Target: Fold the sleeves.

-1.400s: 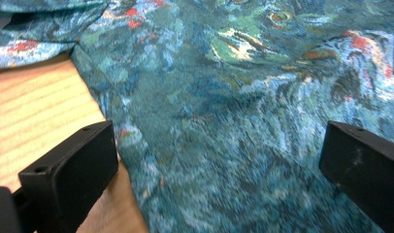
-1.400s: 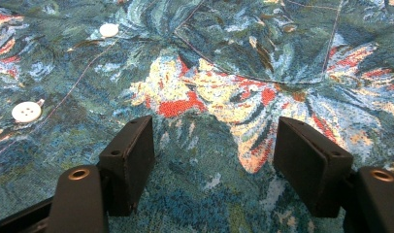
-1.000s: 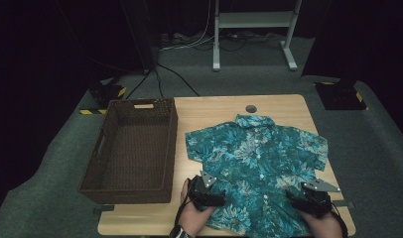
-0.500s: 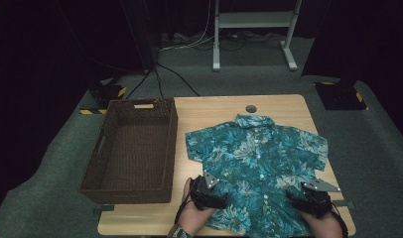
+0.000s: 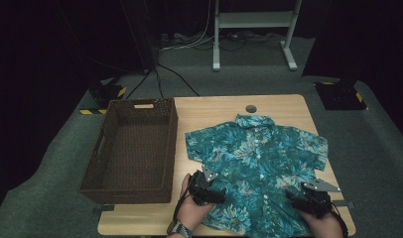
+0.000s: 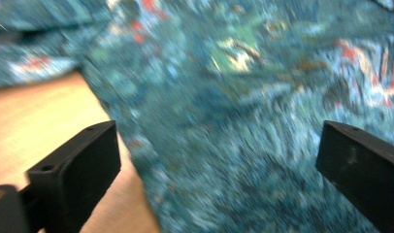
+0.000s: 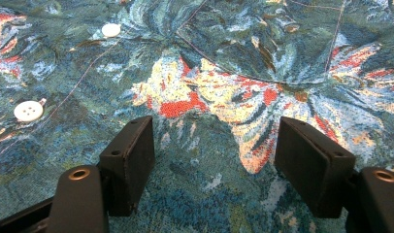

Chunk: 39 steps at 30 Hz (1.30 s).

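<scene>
High view: teal floral short-sleeved shirt (image 5: 256,166) spread flat, buttons up, on the pale wooden table (image 5: 209,106); collar at the far edge, hem at the near edge.
Beside it: dark brown woven wicker basket (image 5: 132,148), empty, just left of the shirt, well clear of the cloth.
Left gripper (image 5: 205,191): down at the shirt's near-left hem corner; jaws gaping, just been narrowing a shade, nothing pinched. In the left gripper view, cloth edge (image 6: 137,145) running between the jaws, bare wood on one side.
Right gripper (image 5: 308,201): at the near-right hem; jaws parted, pressing on nothing. In the right gripper view, printed fabric flat beneath, white buttons (image 7: 28,110) off to one side.
Step in hand, by judgement: taking hold of both hem corners, likely for a fold.
Doing it well: slip one jaw under the hem, one on top; bite only the bottom edge, not a bunched handful; match both corners evenly before lifting; keep clear of the button placket; lift together to avoid skewing the shirt.
</scene>
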Available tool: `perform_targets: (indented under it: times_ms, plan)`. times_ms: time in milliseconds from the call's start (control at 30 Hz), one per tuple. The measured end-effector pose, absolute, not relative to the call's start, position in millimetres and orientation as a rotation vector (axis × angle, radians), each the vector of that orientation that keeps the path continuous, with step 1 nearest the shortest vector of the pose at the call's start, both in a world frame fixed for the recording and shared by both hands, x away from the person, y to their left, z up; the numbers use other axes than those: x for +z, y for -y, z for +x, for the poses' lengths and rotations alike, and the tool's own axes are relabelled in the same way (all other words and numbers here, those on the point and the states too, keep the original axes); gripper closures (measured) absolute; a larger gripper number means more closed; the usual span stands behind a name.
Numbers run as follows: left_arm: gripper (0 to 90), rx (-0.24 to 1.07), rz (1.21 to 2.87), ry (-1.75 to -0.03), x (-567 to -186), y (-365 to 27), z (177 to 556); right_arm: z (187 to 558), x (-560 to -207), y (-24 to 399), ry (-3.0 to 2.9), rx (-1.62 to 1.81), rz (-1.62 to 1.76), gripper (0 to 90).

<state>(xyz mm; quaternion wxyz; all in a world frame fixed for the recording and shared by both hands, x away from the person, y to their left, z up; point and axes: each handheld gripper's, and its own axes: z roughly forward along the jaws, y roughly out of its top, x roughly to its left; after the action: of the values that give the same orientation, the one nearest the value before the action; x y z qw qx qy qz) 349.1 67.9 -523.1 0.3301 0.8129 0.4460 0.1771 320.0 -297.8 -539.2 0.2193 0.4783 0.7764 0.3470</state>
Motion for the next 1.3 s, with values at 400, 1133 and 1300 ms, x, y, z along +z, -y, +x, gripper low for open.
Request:
perform_targets:
  times_ms: [400, 1133, 1300]
  plan:
    - [45.5, 0.558, 2.033, -1.209, -487.0, -70.8, 390.9, 320.0, -539.2, 297.7, -2.151, 0.963, 1.322, 30.4]
    - [60.4, 0.647, 1.926, -1.464, -483.3, -100.6, 461.5, 319.9, -539.2, 297.6, -2.153, 0.964, 1.322, 30.3]
    - [59.0, 0.645, 1.904, -1.494, -494.8, -99.1, 469.6, 320.0, -539.2, 297.7, -2.154, 0.963, 1.320, 30.3]
